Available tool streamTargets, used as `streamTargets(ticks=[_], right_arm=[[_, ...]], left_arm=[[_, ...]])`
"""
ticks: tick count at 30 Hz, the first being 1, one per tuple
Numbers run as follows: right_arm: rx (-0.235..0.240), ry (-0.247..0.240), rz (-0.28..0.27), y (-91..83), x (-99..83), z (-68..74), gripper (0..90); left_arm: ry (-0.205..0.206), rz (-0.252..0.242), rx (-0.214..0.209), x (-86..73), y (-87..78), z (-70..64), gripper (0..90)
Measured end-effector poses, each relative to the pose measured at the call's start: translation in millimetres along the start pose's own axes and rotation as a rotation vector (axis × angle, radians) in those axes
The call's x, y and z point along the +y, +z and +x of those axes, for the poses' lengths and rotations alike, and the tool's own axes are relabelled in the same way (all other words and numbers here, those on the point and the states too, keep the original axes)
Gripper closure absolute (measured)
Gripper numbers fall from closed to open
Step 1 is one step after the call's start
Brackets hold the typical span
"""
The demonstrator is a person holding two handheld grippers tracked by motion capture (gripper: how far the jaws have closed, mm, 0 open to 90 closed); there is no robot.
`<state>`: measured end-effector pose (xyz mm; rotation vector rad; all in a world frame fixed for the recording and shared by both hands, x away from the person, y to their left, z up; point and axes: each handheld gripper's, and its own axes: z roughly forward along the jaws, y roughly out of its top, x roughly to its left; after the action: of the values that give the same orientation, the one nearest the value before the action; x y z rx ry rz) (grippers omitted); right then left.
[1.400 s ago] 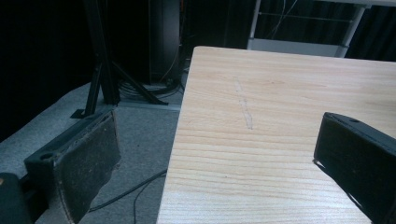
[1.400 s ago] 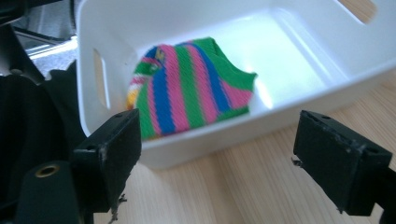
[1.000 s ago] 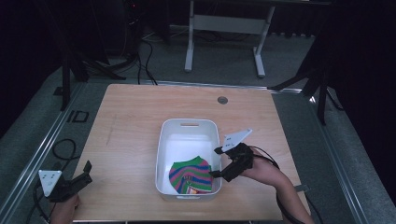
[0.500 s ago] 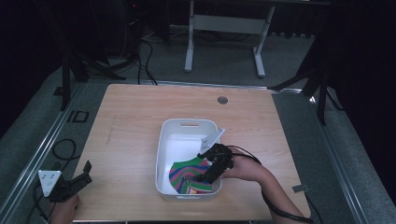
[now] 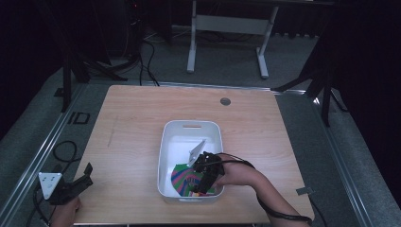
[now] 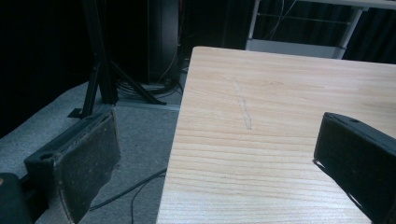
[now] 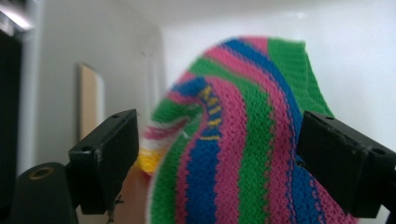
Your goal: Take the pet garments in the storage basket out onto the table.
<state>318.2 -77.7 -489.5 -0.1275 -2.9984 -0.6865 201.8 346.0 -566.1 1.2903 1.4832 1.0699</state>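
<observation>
Right gripper view: right claw stood apart, astride the striped knit cloth directly ahead inside the white bin; left claw, apart, idled at the surface edge.

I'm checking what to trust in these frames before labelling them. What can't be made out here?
- Striped knit cloth: its near end is blurred and cut off by the right gripper view's bottom edge.
- White bin: the right gripper and hand hide part of its floor in the high view.
</observation>
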Motion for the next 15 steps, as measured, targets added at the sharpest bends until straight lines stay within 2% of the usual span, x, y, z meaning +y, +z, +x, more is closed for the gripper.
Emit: streamTargets(ticks=[5,7,9,10,11,15], right_arm=[[-0.053,-0.066,0.109,9.5,4.6,2.4,20.9],[-0.062,-0.073,0.149,12.9,5.7,3.0,32.9],[-0.07,-0.083,0.151,13.2,6.0,4.8,52.0],[-0.077,-0.079,0.15,12.8,5.9,5.7,65.4],[-0.087,-0.081,0.14,11.8,5.7,6.8,70.9],[-0.119,-0.047,0.045,1.3,3.6,5.2,76.1]], left_arm=[[0.002,-0.001,-0.001,0.0,0.0,-0.1,0.9],[0.003,-0.001,-0.001,0.1,0.0,0.3,0.9],[0.003,0.0,-0.001,0.1,-0.1,0.3,0.9],[0.003,-0.001,0.0,0.1,-0.1,0.3,0.9],[0.003,0.0,-0.001,0.1,-0.1,0.3,0.9],[0.003,0.0,-0.001,0.1,-0.1,0.3,0.9]])
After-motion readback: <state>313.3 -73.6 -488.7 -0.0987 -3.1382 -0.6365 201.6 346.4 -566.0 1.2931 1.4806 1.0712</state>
